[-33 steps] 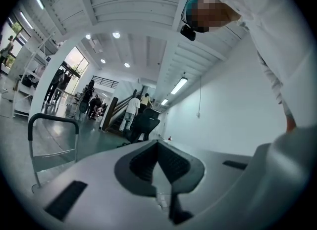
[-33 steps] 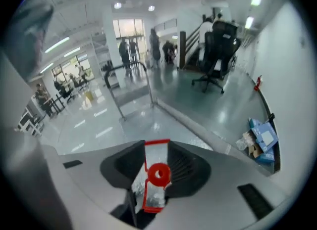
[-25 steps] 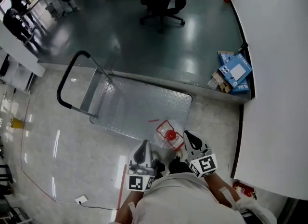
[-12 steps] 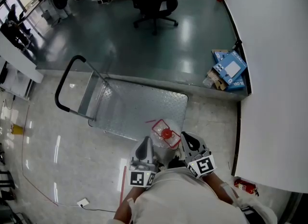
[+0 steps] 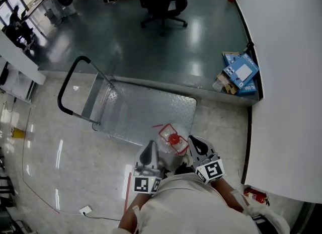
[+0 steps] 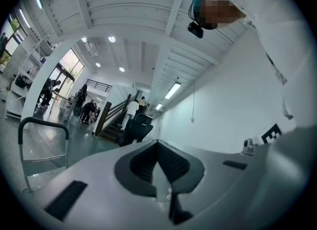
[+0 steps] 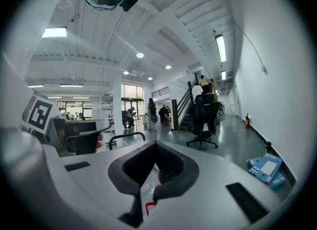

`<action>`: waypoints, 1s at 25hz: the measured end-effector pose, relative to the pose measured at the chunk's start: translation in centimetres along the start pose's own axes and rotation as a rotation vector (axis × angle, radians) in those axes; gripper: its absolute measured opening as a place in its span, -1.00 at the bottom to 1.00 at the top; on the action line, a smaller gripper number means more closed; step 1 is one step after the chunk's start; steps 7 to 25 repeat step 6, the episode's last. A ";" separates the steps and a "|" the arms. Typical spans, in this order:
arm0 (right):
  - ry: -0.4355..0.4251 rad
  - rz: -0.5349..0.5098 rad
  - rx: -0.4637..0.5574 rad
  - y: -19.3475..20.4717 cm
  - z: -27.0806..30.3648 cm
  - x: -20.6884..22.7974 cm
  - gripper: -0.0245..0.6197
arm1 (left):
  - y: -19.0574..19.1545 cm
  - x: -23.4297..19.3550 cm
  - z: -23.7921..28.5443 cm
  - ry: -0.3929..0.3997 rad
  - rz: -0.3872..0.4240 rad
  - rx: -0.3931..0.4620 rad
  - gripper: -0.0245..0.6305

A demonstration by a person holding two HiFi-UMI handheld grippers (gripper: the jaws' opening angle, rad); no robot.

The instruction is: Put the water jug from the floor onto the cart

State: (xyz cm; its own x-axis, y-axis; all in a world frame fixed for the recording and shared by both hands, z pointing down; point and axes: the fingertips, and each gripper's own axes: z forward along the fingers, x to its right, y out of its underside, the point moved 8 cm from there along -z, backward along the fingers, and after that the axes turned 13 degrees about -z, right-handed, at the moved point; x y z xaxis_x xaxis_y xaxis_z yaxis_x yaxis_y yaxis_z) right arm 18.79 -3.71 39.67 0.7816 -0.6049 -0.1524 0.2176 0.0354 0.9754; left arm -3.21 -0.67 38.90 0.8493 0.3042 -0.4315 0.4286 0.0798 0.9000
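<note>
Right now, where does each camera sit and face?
Head view: on the head, looking steeply down at cart, water jug, left gripper, right gripper, torso.
Left gripper view: rides that gripper, level over shut jaws toward the cart handle; sleeve at right.
Right gripper view: rides that gripper, over shut jaws toward an office chair.
Both gripper views share the cart handle.

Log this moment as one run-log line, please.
clear red-capped plastic water jug: between grippers, at near edge of silver diamond-plate cart | left gripper: shut, empty | right gripper: shut, empty
</note>
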 end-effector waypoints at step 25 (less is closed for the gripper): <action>-0.006 0.001 0.007 0.0 0.1 -0.2 -0.89 | 0.0 0.0 -0.1 0.005 0.006 0.003 -0.92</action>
